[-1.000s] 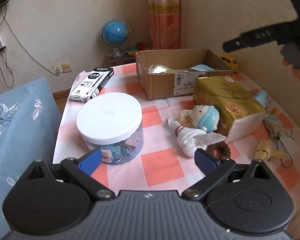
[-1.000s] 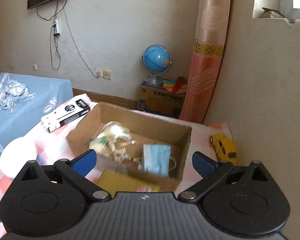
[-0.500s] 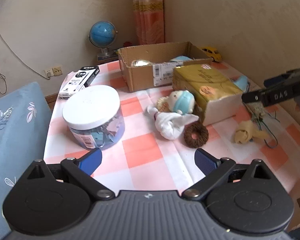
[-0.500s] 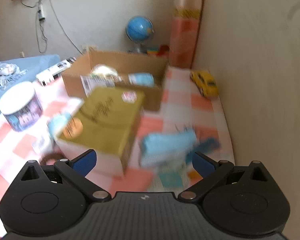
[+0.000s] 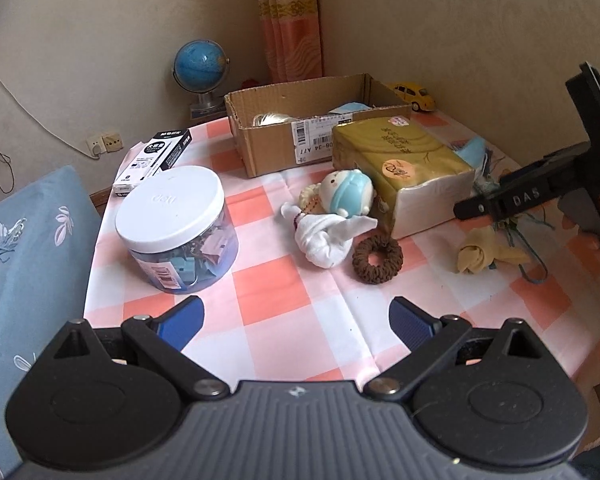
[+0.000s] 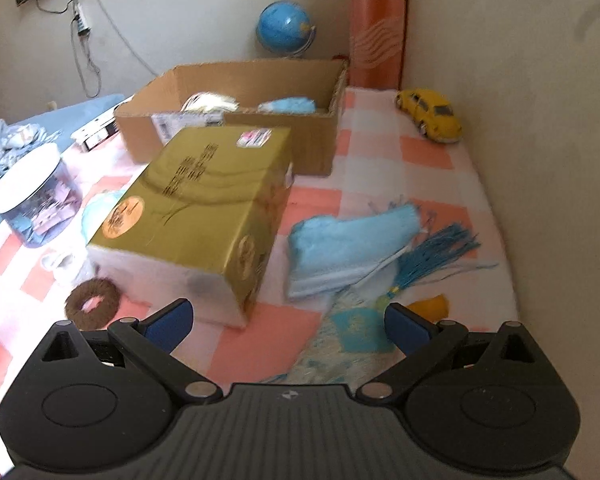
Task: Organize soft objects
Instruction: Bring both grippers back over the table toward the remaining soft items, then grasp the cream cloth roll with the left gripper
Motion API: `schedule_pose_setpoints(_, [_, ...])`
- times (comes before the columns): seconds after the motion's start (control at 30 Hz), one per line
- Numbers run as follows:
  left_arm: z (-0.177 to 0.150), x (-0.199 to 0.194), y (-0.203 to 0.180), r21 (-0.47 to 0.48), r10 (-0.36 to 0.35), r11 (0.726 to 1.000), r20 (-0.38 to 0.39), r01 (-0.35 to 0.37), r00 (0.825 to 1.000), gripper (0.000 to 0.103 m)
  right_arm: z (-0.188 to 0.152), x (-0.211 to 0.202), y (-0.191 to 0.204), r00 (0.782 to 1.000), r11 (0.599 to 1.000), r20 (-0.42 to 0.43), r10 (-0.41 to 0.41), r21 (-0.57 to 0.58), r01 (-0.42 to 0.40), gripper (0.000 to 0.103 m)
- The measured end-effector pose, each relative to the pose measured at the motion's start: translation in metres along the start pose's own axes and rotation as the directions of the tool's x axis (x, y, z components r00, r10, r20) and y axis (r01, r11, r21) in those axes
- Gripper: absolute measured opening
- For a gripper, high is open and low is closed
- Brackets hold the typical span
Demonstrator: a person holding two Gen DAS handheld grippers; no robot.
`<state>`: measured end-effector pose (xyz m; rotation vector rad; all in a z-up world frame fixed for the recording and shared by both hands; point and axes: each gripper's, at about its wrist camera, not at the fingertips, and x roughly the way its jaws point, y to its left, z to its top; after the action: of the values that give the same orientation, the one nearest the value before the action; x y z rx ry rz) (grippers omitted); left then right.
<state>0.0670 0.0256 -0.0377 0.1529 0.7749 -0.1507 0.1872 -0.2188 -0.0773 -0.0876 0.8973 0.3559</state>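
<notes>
Your left gripper (image 5: 296,316) hangs above the near edge of the checked tablecloth (image 5: 284,320) with its blue-padded fingers spread wide and nothing between them. Just past it stands the clear jar (image 5: 178,236) with the white lid, to your left, and a brown hair scrunchie (image 5: 377,259) lies flat on the cloth, touching the white body of the small plush doll (image 5: 334,216) in the pale blue cap. To the right of the scrunchie a knotted yellow cloth (image 5: 480,254) rests beside a thin wire loop. Your right gripper (image 6: 286,320) also stands open and empty, held over the right side of the table; from the left wrist view only its black body and your fingers around the handle show at the frame's right edge. Directly ahead of its fingers lie a woven blue-and-cream piece (image 6: 352,332) and, a little farther, a light blue folded cloth (image 6: 348,244) with a blue tassel (image 6: 440,254) just beside it (this view is blurred, so finer detail cannot be read). Left of those sits the gold tissue pack (image 6: 196,208), its far end close against the open cardboard box (image 6: 236,120). Inside the box a pale blue face mask (image 6: 290,106) and a cream bundle (image 6: 210,102) already lie. Beyond, a yellow toy car (image 6: 430,120) sits by the wall, a black-and-white carton (image 5: 154,160) lies left of the box, and a blue globe (image 5: 200,66) stands behind the table.
</notes>
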Motion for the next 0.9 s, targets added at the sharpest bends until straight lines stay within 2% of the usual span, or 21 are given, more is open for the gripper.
schedule_pose_setpoints(0.13, [0.001,0.002,-0.004,0.023,-0.001,1.0,-0.007,0.001,1.0,0.099,-0.012,-0.009,0.01,0.996,0.996,-0.033,0.084,-0.019,-0.085,0.103])
schedule_pose_setpoints(0.2, [0.001,0.004,-0.007,0.044,-0.006,0.999,-0.011,0.007,1.0,0.099,-0.017,-0.015,0.015,0.996,0.996,-0.027,0.087,-0.031,-0.088,0.103])
schedule_pose_setpoints(0.53, [0.003,0.02,-0.036,0.129,-0.132,0.982,-0.053,0.137,0.99,0.099,-0.039,-0.046,0.002,0.995,0.995,0.047,-0.087,-0.038,0.089,0.103])
schedule_pose_setpoints(0.73, [0.009,0.027,-0.054,0.191,-0.185,0.963,-0.05,0.192,0.981,0.099,-0.067,-0.044,0.005,0.99,0.987,0.011,-0.137,-0.08,0.138,0.103])
schedule_pose_setpoints(0.9, [0.019,0.034,-0.071,0.255,-0.216,0.941,-0.051,0.222,0.975,0.099,-0.075,-0.044,-0.001,0.994,0.993,0.019,-0.104,-0.056,0.105,0.103])
